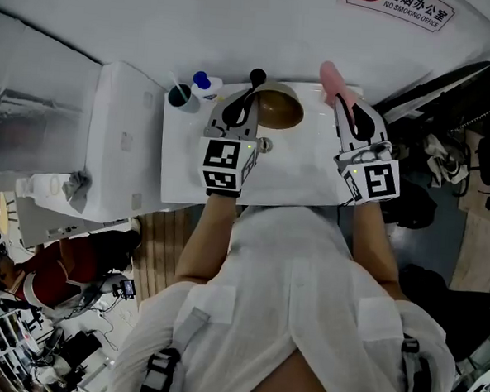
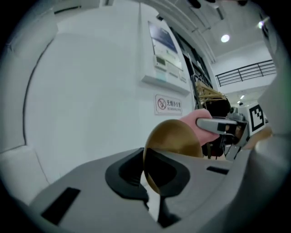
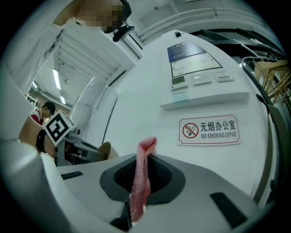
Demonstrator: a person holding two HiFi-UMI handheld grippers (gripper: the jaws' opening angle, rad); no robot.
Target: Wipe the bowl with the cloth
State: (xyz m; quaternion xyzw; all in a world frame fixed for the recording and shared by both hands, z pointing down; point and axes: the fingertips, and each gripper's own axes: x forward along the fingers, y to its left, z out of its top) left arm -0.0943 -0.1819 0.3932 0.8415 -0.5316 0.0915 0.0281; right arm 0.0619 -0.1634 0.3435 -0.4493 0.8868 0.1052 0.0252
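Two sets of jaws are closed, each on its own thing. The left gripper has its pads pinched tight on the rim of the golden-brown bowl. In the left gripper view the bowl stands up on edge from the jaws, with its rounded side against the white wall behind. The right gripper has its jaws pressed together on the pink cloth. The cloth runs as a thin folded strip up between the pads and pokes out past the tips.

From the head view, the left gripper and the right gripper sit side by side but apart, both pointing away from the person. The bowl is just to the right of the left jaws, and the cloth sticks out ahead of the right ones. Bowl and cloth do not touch. In the left gripper view the cloth shows just behind the bowl's edge.

Below the grippers lies a white table. At its far left corner stand a dark cup and a bottle with a blue cap. A white cabinet adjoins the table on the left. On the wall ahead hang a no-smoking sign and, above it, a control panel.
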